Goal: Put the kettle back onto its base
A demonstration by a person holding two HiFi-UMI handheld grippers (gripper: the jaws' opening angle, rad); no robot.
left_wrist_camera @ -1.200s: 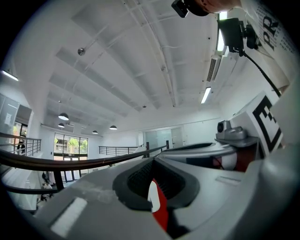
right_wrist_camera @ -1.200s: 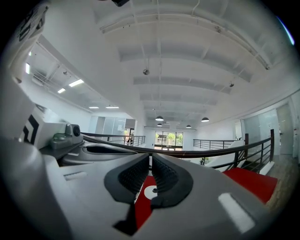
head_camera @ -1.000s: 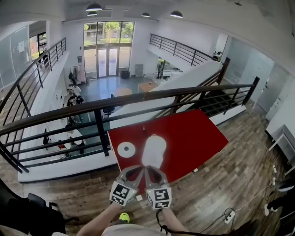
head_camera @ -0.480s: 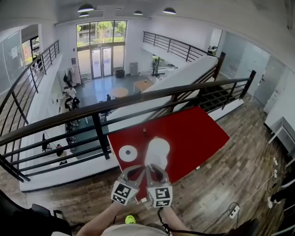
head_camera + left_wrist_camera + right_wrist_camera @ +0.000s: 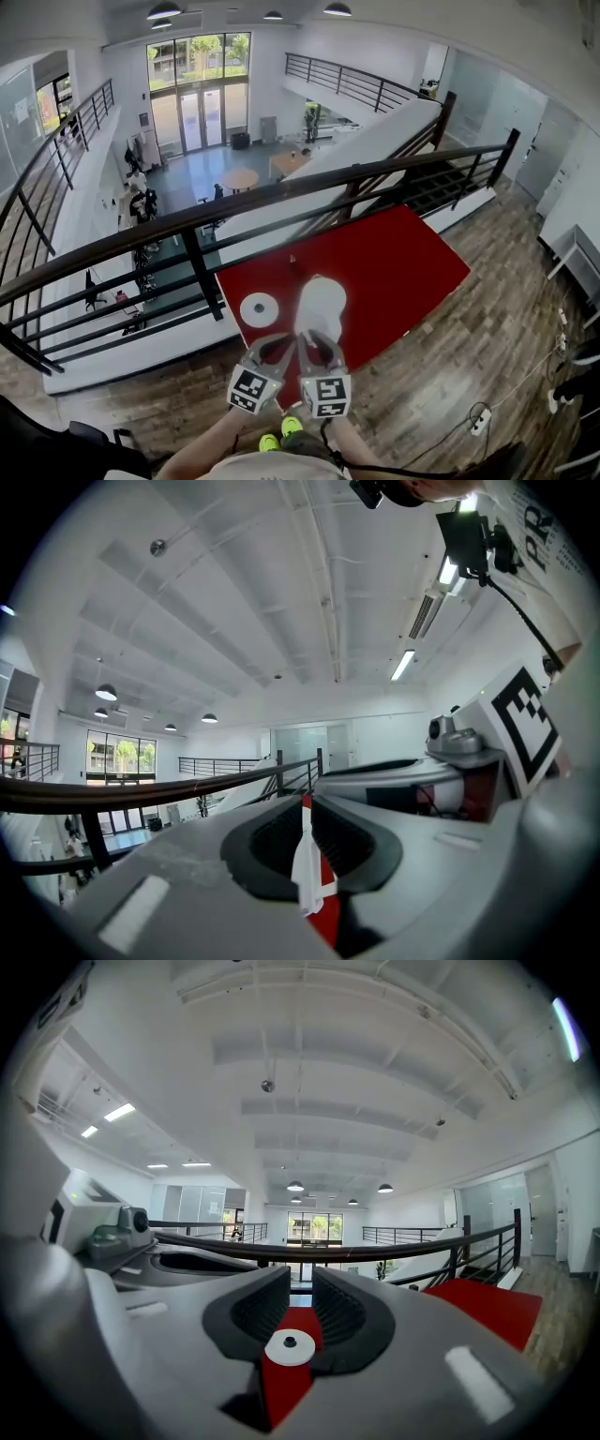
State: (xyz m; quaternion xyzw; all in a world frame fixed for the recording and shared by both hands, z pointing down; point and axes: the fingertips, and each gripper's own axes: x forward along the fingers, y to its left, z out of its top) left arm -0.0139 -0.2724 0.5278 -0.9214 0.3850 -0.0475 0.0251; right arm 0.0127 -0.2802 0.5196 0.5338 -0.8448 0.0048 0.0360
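Observation:
A white kettle [image 5: 319, 305] stands on the red table [image 5: 394, 272], apart from its round white base [image 5: 259, 308], which lies to its left. Both grippers hover side by side at the table's near edge and hold nothing. My left gripper [image 5: 282, 345] is shut to a thin slit; in the left gripper view a strip of the kettle [image 5: 305, 874] shows through it. The jaws of my right gripper [image 5: 316, 343] are opening with nothing between them. Through their gap in the right gripper view I see the base [image 5: 289, 1346] on the table [image 5: 487, 1312].
A dark railing [image 5: 187, 230] runs just behind the table, with a drop to a lower floor beyond it. Wood flooring [image 5: 469, 356] surrounds the table. A power strip and cable [image 5: 480, 422] lie on the floor at the right.
Both grippers have drifted a little together along the table's near edge as the view shifted. The kettle and base have not moved.

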